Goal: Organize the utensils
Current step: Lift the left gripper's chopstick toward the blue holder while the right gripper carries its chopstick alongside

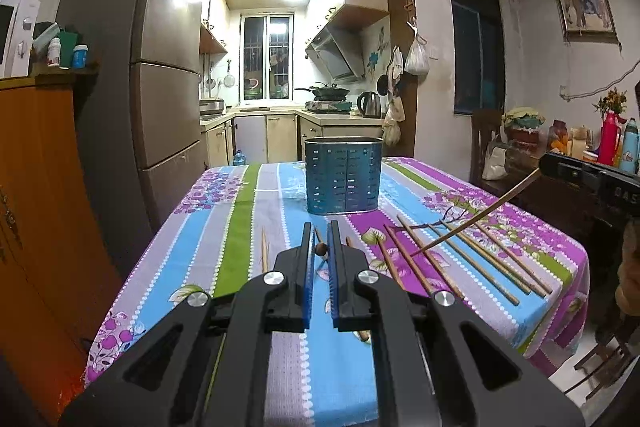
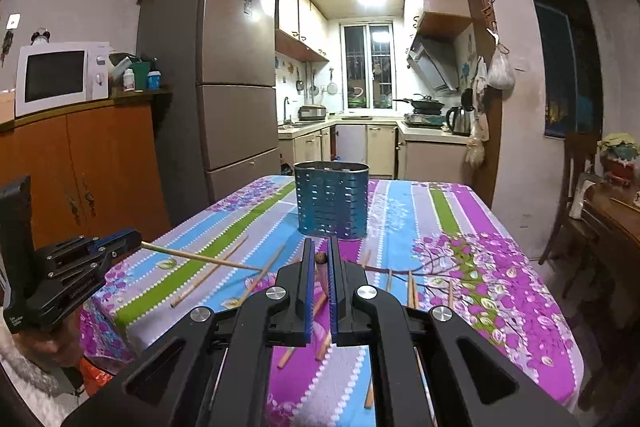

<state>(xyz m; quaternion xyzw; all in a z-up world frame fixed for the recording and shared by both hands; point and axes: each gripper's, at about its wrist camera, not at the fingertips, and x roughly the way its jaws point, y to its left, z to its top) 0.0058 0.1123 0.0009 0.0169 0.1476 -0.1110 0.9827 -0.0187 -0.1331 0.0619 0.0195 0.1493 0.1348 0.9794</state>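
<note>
Wooden chopstick [image 1: 320, 249] in each nearly closed gripper, left gripper [image 1: 319, 247], right gripper [image 2: 320, 259].

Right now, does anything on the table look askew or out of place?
Yes: chopsticks lie loose at mixed angles across the tablecloth, none visibly in the blue holder. Each gripper, left and right, clamps one chopstick, sticking out sideways.

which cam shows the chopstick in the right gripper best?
Left wrist: the chopstick shows full length, slanting from the right gripper over the table. Right wrist shows only its butt end between the shut fingers.
</note>
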